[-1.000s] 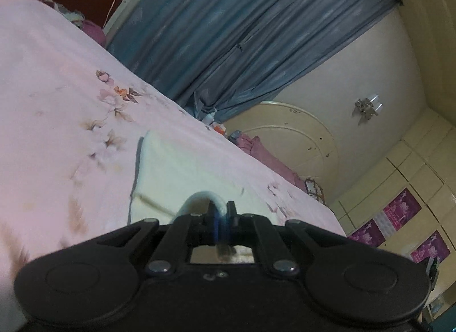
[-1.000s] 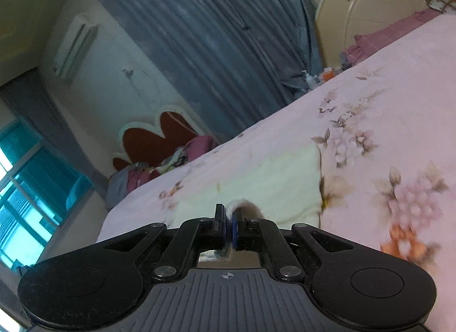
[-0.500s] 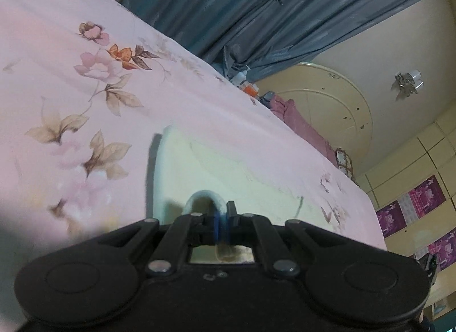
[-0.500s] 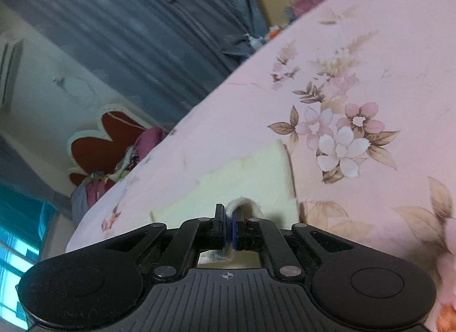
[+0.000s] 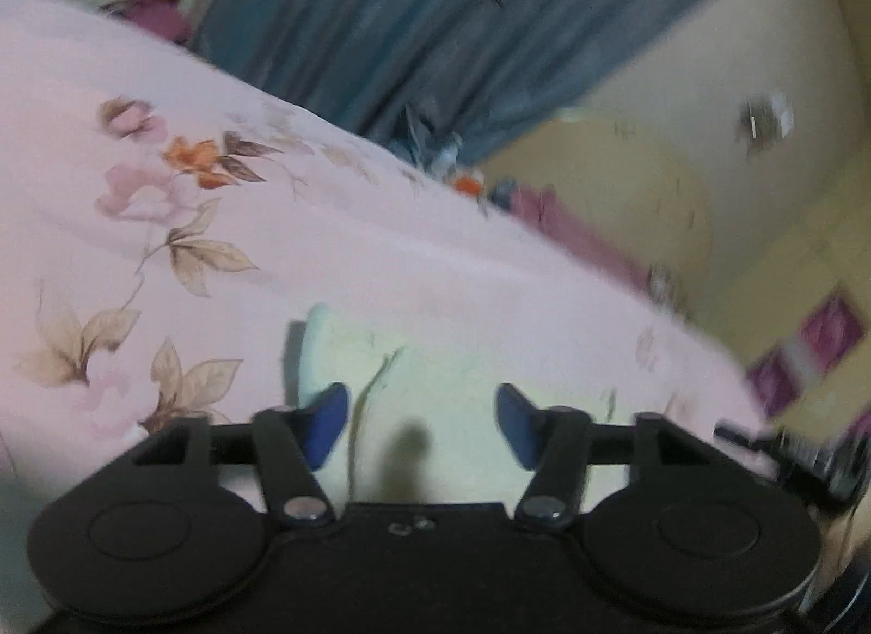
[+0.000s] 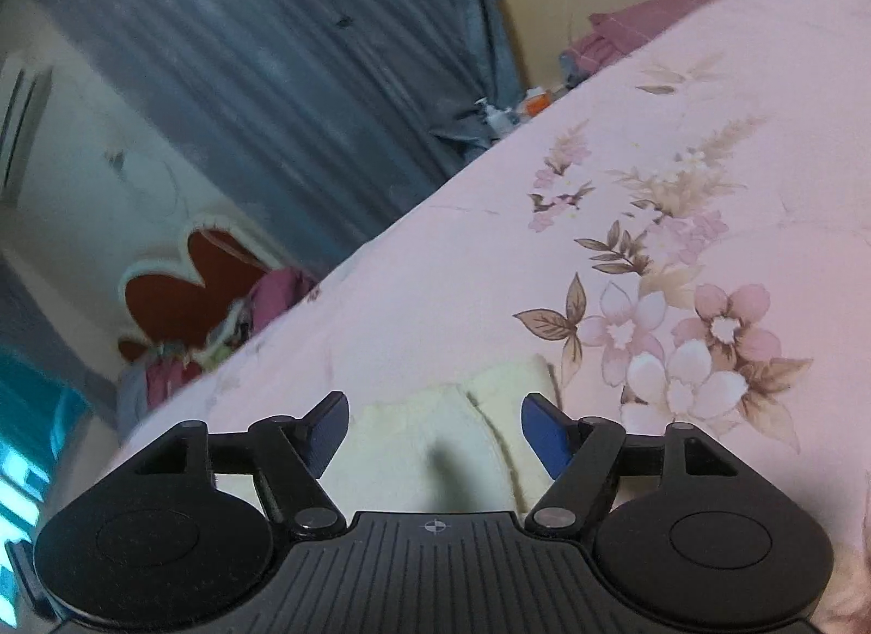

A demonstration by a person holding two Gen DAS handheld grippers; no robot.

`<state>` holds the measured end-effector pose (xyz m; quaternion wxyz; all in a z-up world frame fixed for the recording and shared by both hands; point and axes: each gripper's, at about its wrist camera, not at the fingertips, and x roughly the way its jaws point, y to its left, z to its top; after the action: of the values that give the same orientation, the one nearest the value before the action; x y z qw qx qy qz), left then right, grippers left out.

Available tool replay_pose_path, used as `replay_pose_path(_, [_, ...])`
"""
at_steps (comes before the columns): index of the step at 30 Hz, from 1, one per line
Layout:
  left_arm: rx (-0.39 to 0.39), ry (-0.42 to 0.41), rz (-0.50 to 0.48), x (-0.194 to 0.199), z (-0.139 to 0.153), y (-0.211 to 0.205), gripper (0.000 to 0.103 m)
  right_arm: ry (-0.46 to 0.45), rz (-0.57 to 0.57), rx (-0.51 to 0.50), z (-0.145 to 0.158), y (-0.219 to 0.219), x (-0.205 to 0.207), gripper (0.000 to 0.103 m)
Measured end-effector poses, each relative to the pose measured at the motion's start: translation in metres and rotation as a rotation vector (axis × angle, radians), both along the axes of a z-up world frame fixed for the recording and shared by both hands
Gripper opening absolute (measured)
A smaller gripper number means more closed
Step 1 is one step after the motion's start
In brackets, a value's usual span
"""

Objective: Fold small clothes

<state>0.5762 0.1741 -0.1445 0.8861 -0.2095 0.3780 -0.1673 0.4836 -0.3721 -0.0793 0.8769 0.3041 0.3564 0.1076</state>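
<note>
A pale yellow small garment [image 5: 435, 389] lies folded on the pink floral bedsheet [image 5: 163, 225]. In the left wrist view my left gripper [image 5: 422, 421] hovers low over it, its jaws opening, blue pads apart with only flat cloth below them. In the right wrist view the same garment [image 6: 435, 432] shows a fold edge near its right end. My right gripper [image 6: 434, 430] is over it, jaws opening too, and its pads press on nothing. The near part of the garment is hidden behind both gripper bodies.
The pink floral bedsheet [image 6: 653, 253] spreads widely around the garment. Blue curtains [image 6: 272, 62] hang beyond the far edge of the bed. A red heart-shaped headboard [image 6: 185, 291] with piled clothes stands at one end, and a cream headboard [image 5: 626, 187] with pink bedding at the other.
Both grippers, earlier shut on a pinched edge of the garment, carried it forward and down and now stand open. The cloth lies released and flat on the bed.
</note>
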Motion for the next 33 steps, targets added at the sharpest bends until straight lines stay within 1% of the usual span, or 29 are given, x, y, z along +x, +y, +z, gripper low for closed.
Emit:
replay_pose_path(1, [0.049,0.001,-0.022,0.003,0.000,-0.006,0.046,0.015,0.029,-0.044,0.000,0.006,0.004,0.050])
replay_pose_path(3, [0.140,0.011,-0.057,0.008,-0.001,-0.017,0.043,0.029,0.071,-0.123,-0.003,0.018,0.010,0.046])
replay_pose_path(4, [0.178,0.022,-0.069,0.011,-0.003,-0.022,0.038,0.038,0.093,-0.172,-0.005,0.025,0.013,0.043])
replay_pose_path(5, [0.209,0.030,-0.076,0.012,-0.004,-0.026,0.033,0.050,0.113,-0.212,-0.008,0.031,0.016,0.042])
replay_pose_path(6, [0.234,0.033,-0.077,0.013,-0.006,-0.029,0.030,0.063,0.132,-0.255,-0.011,0.037,0.019,0.041])
replay_pose_path(7, [0.246,0.035,-0.075,0.013,-0.006,-0.031,0.027,0.070,0.148,-0.289,-0.013,0.042,0.021,0.036])
replay_pose_path(8, [0.243,0.037,-0.071,0.013,-0.006,-0.030,0.020,0.074,0.167,-0.329,-0.017,0.048,0.022,0.032])
replay_pose_path(9, [0.232,0.039,-0.066,0.013,-0.006,-0.029,0.016,0.069,0.182,-0.356,-0.018,0.052,0.022,0.021])
replay_pose_path(10, [0.216,0.038,-0.063,0.013,-0.006,-0.027,0.006,0.059,0.196,-0.366,-0.018,0.055,0.021,0.003])
replay_pose_path(11, [0.206,0.031,-0.055,0.012,-0.005,-0.025,0.003,0.050,0.200,-0.373,-0.018,0.055,0.019,0.002])
replay_pose_path(14, [0.171,-0.016,-0.034,0.008,0.002,-0.022,0.003,-0.002,0.170,-0.388,-0.011,0.052,0.011,0.002])
replay_pose_path(16, [0.163,-0.048,-0.027,0.006,0.009,-0.022,0.003,-0.053,0.144,-0.375,-0.001,0.047,0.005,0.002])
replay_pose_path(19, [0.162,-0.070,-0.019,0.010,0.012,-0.024,0.003,-0.085,0.126,-0.385,0.006,0.044,0.004,0.002])
replay_pose_path(21, [0.172,-0.050,-0.020,0.017,0.009,-0.028,0.003,-0.074,0.119,-0.391,0.004,0.043,0.007,0.002])
replay_pose_path(24, [0.213,0.016,-0.032,0.030,-0.010,-0.034,0.004,0.014,0.103,-0.381,-0.018,0.041,0.018,0.002])
replay_pose_path(25, [0.210,0.015,-0.030,0.030,-0.013,-0.034,0.007,0.065,0.109,-0.382,-0.030,0.040,0.022,0.002])
replay_pose_path(27, [0.209,0.023,-0.015,0.028,-0.007,-0.032,0.014,0.072,0.089,-0.366,-0.030,0.036,0.022,0.002])
replay_pose_path(28, [0.251,0.001,0.005,0.023,0.002,-0.035,0.031,0.083,0.070,-0.377,-0.025,0.036,0.021,0.004])
replay_pose_path(29, [0.298,-0.037,0.013,0.015,0.010,-0.040,0.042,0.071,0.042,-0.419,-0.016,0.040,0.018,0.013])
replay_pose_path(30, [0.319,-0.075,0.001,0.008,0.018,-0.048,0.044,0.024,0.014,-0.462,-0.007,0.046,0.011,0.034])
replay_pose_path(31, [0.302,-0.097,-0.039,0.003,0.023,-0.059,0.045,-0.031,0.029,-0.453,0.001,0.053,0.006,0.041])
replay_pose_path(32, [0.285,-0.104,-0.087,0.001,0.024,-0.072,0.045,-0.054,0.089,-0.407,0.004,0.065,0.005,0.041])
replay_pose_path(33, [0.280,-0.106,-0.146,0.000,0.023,-0.090,0.045,-0.063,0.162,-0.390,0.004,0.083,0.008,0.041])
